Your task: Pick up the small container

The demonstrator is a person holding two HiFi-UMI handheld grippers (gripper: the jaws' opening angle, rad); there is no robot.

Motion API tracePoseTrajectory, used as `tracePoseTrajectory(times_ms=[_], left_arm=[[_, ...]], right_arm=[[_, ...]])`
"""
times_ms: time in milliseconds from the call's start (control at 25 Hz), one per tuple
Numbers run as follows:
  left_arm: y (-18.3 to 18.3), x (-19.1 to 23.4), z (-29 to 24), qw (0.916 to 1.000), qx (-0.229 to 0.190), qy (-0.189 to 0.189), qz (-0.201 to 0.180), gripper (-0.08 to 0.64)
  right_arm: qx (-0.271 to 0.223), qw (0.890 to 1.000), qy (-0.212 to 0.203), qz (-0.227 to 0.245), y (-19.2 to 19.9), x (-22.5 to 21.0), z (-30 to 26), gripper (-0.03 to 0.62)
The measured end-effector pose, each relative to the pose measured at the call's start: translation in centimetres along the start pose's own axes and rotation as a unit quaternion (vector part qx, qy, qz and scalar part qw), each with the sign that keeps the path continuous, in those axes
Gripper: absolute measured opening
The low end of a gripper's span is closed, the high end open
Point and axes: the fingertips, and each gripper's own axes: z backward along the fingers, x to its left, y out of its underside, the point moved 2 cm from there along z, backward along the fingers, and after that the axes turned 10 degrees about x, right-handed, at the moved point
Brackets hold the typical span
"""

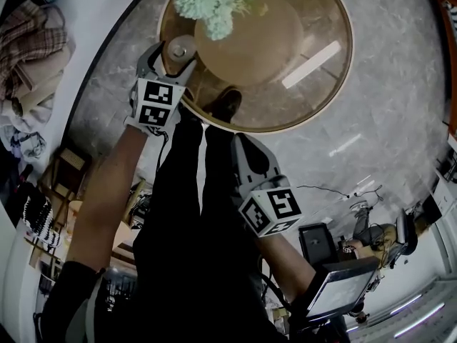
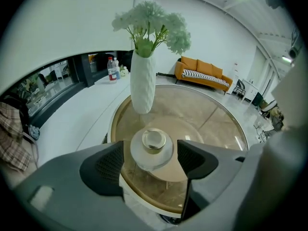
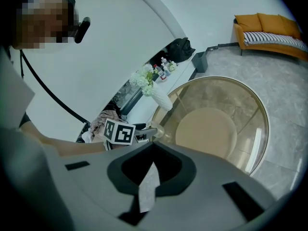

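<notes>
The small container, white and round with a gold lid, stands near the edge of the round glass table. My left gripper is open around it, one pad on each side and a thin gap at both. From the head view the container shows between the left gripper fingers at the table's left rim. My right gripper hangs off the table by the person's dark legs. Its jaws look shut with nothing in them in the right gripper view.
A white vase of pale green flowers stands just behind the container. An orange sofa sits across the room, with bottles on a dark ledge. Plaid cloth lies left of the table. A screen stands on the floor.
</notes>
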Motion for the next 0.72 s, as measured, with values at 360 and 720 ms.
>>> tracePoseTrajectory(times_ms=[360, 720], left_arm=[[0.2, -0.4, -2.8, 0.9999, 0.007, 0.006, -0.014, 0.345], [0.2, 0.1, -4.7, 0.9995, 0.015, -0.016, -0.024, 0.345]], right_arm=[[0.006, 1.000, 0.010, 0.011, 0.2, -1.1, -0.6, 0.006], [0.011, 1.000, 0.013, 0.002, 1.1, -2.4, -1.2, 0.006]])
